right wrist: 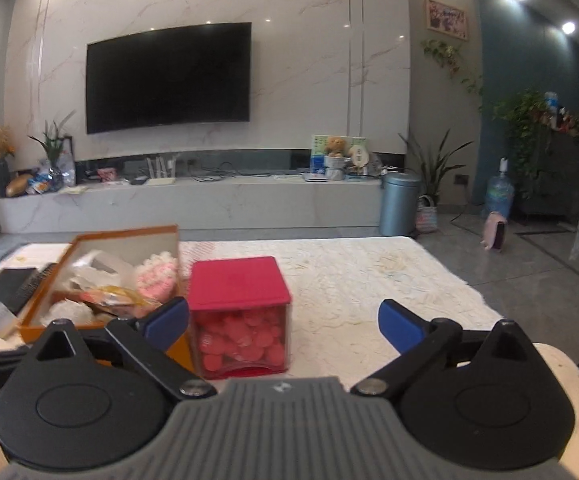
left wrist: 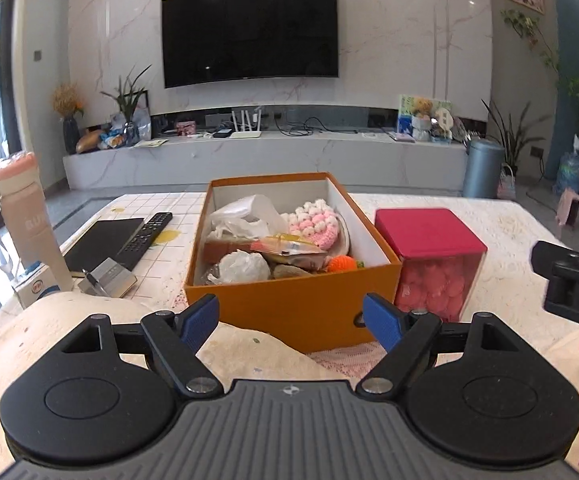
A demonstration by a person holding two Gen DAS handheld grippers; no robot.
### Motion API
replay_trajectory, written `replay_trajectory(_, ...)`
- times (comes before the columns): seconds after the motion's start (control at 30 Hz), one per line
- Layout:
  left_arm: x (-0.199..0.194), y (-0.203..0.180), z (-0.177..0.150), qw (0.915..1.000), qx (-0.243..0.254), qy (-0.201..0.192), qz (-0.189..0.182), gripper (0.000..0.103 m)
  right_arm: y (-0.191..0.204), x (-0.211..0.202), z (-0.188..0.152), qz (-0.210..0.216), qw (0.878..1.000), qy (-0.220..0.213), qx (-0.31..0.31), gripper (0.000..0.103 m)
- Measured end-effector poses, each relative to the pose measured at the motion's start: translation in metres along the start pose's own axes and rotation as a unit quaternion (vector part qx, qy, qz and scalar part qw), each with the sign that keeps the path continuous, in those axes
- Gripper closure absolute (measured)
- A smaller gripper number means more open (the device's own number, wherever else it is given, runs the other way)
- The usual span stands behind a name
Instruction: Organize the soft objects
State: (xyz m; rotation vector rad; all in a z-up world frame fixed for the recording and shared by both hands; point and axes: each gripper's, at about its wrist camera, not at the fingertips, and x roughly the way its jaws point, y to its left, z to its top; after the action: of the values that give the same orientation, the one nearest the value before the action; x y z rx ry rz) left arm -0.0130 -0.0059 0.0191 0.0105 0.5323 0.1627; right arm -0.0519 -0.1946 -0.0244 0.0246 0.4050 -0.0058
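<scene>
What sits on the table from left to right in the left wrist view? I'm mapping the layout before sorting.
Water bottle → black notebook → remote control → orange box → red-lidded container.

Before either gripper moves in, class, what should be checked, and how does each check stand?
1. Left gripper open, nothing between its fingers: ok.
2. Right gripper open, nothing held: ok.
3. Orange box uncovered, soft things reachable from above: ok.
4. Red lid off the clear cube: not ok, it sits on top.
5. Room left in the cube for more: cannot tell.
</scene>
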Motion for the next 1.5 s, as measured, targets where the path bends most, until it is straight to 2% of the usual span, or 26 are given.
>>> replay_trajectory(0.2,0.008,-0.01,-0.014,0.9993,0.014,0.034,-0.004,0.008,-0.015,0.013,-0.013,0.011,0.999,0.034,0.029,0.004)
replay_trajectory(0.3,0.008,-0.013,-0.016,0.9991,0.018,0.038,-0.004,0.008,-0.016,0.017,-0.016,0.016,0.998,0.042,0.034,0.004)
replay_trajectory(1.5,0.004,-0.012,-0.011,0.9992,0.017,0.036,0.001,0.008,-0.009,0.012,-0.015,0.021,0.999,0.025,0.014,0.004)
